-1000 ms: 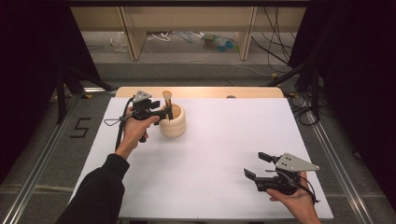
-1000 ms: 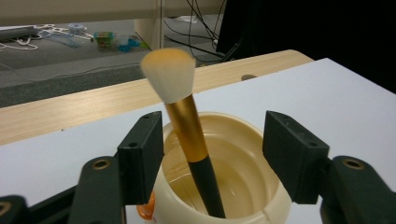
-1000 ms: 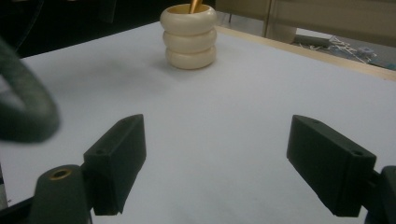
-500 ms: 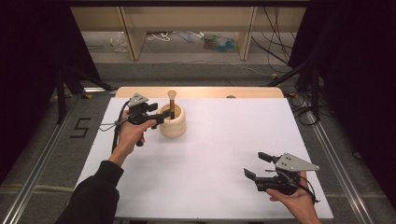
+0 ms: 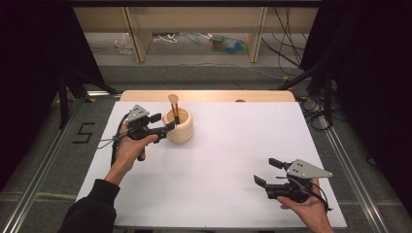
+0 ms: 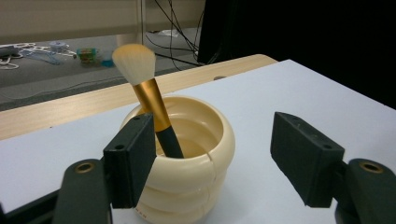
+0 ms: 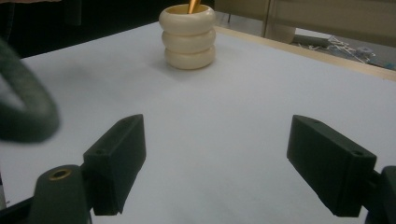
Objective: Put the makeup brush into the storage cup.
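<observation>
- A makeup brush is being kept inside a cream cup, at about 11 o'clock on the white table.
- The left gripper is being held just beside the cup, jaws apart, nothing being squeezed.
- The right gripper is being held at about 5 o'clock, well apart, jaws apart too.
- The cup could be bumped and tipped over if the left gripper is being pushed forward carelessly.

You have one brush standing in one cream pot on one white table, and you hold two grippers, one left, one right.
</observation>
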### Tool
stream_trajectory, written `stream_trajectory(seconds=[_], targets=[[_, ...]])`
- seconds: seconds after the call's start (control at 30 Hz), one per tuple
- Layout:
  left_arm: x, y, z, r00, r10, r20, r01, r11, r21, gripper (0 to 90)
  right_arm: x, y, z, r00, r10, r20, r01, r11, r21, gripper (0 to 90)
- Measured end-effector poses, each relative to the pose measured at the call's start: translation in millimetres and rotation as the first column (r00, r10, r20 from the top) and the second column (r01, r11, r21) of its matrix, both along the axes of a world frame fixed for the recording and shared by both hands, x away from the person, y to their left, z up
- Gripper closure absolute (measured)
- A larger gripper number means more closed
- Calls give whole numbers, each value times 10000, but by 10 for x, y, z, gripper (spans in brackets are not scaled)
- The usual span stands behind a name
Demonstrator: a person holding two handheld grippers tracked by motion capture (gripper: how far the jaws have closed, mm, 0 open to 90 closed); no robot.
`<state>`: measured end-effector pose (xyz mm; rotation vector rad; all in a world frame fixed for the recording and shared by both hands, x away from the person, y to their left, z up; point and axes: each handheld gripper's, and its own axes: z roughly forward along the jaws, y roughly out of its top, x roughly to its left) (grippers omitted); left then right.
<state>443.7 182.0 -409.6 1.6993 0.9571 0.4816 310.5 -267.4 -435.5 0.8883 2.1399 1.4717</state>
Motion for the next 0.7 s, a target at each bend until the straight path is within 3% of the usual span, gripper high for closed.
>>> stream_trajectory(seconds=[0.23,0.33,0.47,0.5,0.7], targets=[[-73,12,-62,9999,-87,-60,87,10000,37,294,-4,2,0,10000,25,-53,-25,10000,2,208],[-134,-4,-64,9996,-280,-8,280,9992,286,284,-4,3,1,10000,39,-46,-39,10000,4,208],[-208,-14,-57,9991,-425,62,424,9989,198,284,3,1,-3,10000,28,81,-28,10000,-13,208],[-231,-17,-56,9991,-413,63,412,9991,138,284,-13,3,5,9998,-4,-177,3,10000,-35,208],[-342,9,-50,9980,-610,173,609,9981,32,280,-14,-1,4,9998,11,-188,-11,10000,-23,208]])
